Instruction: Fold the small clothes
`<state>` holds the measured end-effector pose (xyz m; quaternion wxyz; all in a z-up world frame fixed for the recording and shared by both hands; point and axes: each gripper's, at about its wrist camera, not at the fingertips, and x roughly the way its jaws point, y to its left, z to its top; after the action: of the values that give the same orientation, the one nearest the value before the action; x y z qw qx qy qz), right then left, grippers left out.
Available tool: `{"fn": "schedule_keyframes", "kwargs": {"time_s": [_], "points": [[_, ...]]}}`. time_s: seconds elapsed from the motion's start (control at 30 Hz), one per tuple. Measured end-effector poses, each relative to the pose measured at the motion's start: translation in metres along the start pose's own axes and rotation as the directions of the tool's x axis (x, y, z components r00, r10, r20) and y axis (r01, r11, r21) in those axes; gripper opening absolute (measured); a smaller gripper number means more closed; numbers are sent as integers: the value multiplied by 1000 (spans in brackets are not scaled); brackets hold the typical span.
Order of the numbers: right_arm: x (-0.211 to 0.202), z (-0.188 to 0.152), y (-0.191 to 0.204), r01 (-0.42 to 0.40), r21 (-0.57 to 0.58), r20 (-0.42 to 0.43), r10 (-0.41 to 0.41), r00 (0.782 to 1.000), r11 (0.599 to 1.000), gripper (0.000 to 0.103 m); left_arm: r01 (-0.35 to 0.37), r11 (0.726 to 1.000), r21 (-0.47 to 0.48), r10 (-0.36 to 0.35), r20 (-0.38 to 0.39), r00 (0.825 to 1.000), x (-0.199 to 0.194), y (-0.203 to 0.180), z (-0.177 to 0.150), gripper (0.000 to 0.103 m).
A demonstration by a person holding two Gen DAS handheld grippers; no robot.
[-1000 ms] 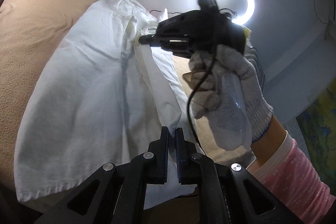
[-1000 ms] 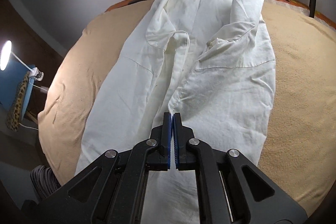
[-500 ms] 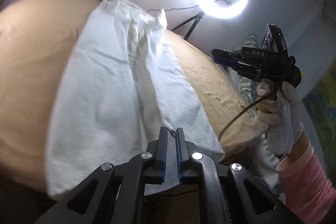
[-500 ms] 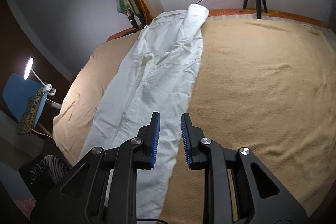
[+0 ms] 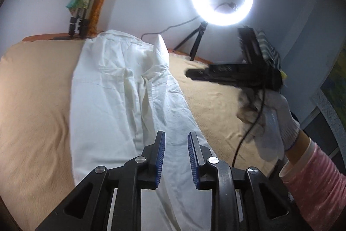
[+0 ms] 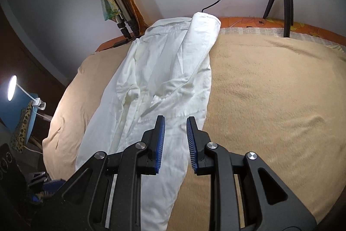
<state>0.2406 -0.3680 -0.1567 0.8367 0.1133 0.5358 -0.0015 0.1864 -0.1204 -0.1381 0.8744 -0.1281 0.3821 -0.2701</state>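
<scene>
While both tools are lifted off the cloth, the white shirt (image 6: 164, 83) lies stretched out on the bed (image 6: 270, 88), as a long narrow strip that runs straight ahead of each hand-held gripper toward the wall. The left hand-held gripper (image 5: 176, 157) is released, its blue pads apart with nothing between them, and the near end of the shirt passes directly under it. The right hand-held gripper (image 6: 175, 144) is released too and holds nothing – it hovers over the right edge of the strip, with the bare tan blanket to its right. In the left wrist view this right tool shows from the side, in a white-gloved hand (image 5: 270, 114), well to the right of the shirt and above the bed.

The shirt looks like thin woven cotton: light, soft, with no stiffness of its own, and already wrinkled around the middle where the layers bunch. I judge it will sag and slide if it is taken at one point only. The far end, where one folded part stands up, seems thicker. A good hold would be on the two near corners of the strip, one for each tool – pinching all layers together – so that the near end can be carried forward over the far end.
</scene>
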Motion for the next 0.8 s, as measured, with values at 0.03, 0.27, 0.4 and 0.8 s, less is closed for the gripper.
{"fn": "schedule_keyframes", "kwargs": {"time_s": [0.03, 0.27, 0.4, 0.8], "points": [[11, 7, -4, -4, 9, -7, 4, 1000, 1000, 22, 8, 1000, 12, -8, -16, 1000, 8, -2, 0, 20], [73, 44, -23, 37, 15, -51, -36, 998, 999, 22, 33, 998, 56, -24, -141, 990, 57, 0, -30, 20], [98, 68, -21, 58, -25, -49, -59, 997, 998, 22, 59, 998, 19, -56, -139, 989, 60, 5, -28, 21], [143, 114, -21, 79, -44, -42, -81, 996, 996, 22, 100, 995, 4, -98, -156, 983, 67, 9, -28, 23]]}}
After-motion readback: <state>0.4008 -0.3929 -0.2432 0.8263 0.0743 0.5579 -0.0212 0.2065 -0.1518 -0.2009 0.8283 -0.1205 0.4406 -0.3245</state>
